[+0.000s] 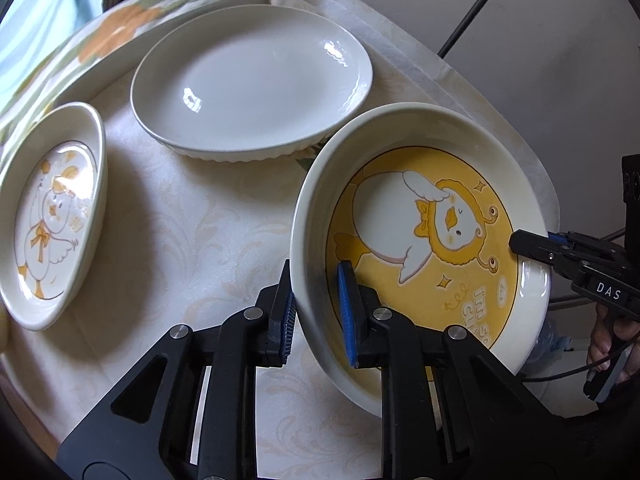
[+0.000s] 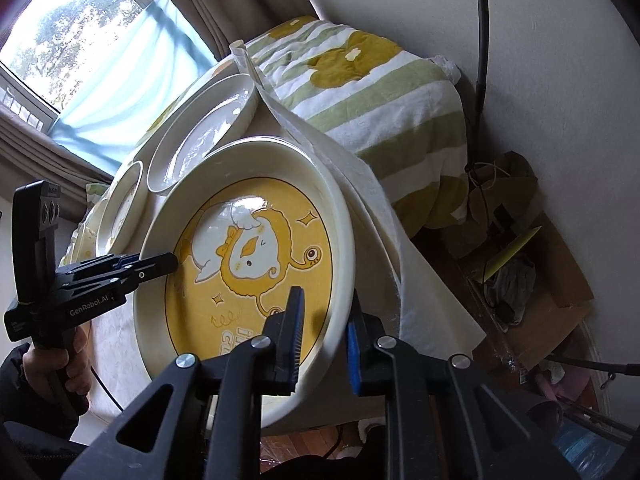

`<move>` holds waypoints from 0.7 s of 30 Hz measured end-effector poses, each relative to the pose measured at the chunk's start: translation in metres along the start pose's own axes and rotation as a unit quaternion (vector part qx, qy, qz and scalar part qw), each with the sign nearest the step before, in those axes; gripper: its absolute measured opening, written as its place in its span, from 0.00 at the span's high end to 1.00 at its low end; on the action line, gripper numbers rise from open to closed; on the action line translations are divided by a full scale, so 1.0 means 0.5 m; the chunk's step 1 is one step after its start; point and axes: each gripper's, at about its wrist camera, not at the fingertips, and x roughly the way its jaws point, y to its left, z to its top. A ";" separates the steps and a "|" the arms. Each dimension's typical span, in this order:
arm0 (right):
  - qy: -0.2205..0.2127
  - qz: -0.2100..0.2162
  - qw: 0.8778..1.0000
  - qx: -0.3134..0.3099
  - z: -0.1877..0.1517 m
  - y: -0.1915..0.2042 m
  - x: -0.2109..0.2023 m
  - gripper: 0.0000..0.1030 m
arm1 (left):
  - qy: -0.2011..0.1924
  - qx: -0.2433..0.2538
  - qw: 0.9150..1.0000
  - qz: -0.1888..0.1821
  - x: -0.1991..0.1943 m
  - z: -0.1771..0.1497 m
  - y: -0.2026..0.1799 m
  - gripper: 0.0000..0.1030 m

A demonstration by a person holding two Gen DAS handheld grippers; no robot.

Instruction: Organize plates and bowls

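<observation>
A deep yellow duck plate (image 1: 432,240) is tilted above the table, gripped on opposite rims. My left gripper (image 1: 318,312) is shut on its near rim, one finger inside, one outside. My right gripper (image 2: 324,340) is shut on the other rim of the same plate (image 2: 248,264). Each gripper shows in the other view: the right one at the plate's far edge (image 1: 532,246), the left one at the plate's left edge (image 2: 160,264). A plain white oval plate (image 1: 252,80) lies behind. A small white duck dish (image 1: 52,216) lies at the left.
A cream patterned cloth (image 1: 192,220) covers the round table. A green and orange striped blanket (image 2: 380,92) lies beyond the table. A window with curtains (image 2: 80,48) is at the far left. Floor clutter and cardboard (image 2: 520,260) sit to the right, below the table edge.
</observation>
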 end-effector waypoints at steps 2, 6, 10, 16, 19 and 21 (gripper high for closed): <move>-0.006 0.002 1.000 -0.006 0.000 0.000 -0.006 0.83 | -0.006 0.002 1.000 -0.002 -0.010 -0.006 -0.004 0.85; -0.007 0.003 1.000 -0.016 0.006 0.005 -0.019 0.83 | -0.014 -0.004 1.000 0.004 -0.030 -0.021 -0.019 0.85; -0.005 0.009 0.999 -0.038 0.015 0.025 -0.038 0.83 | -0.026 -0.022 0.999 0.009 -0.067 -0.032 -0.016 0.85; 0.017 0.033 0.994 -0.103 0.038 0.104 -0.054 0.83 | -0.050 -0.086 0.994 0.038 -0.157 -0.083 0.020 0.85; 0.033 0.054 0.987 -0.145 0.041 0.161 -0.046 0.83 | -0.067 -0.127 0.988 0.060 -0.209 -0.133 0.048 0.85; 0.044 0.068 0.982 -0.172 0.038 0.200 -0.033 0.83 | -0.077 -0.155 0.982 0.075 -0.244 -0.169 0.076 0.85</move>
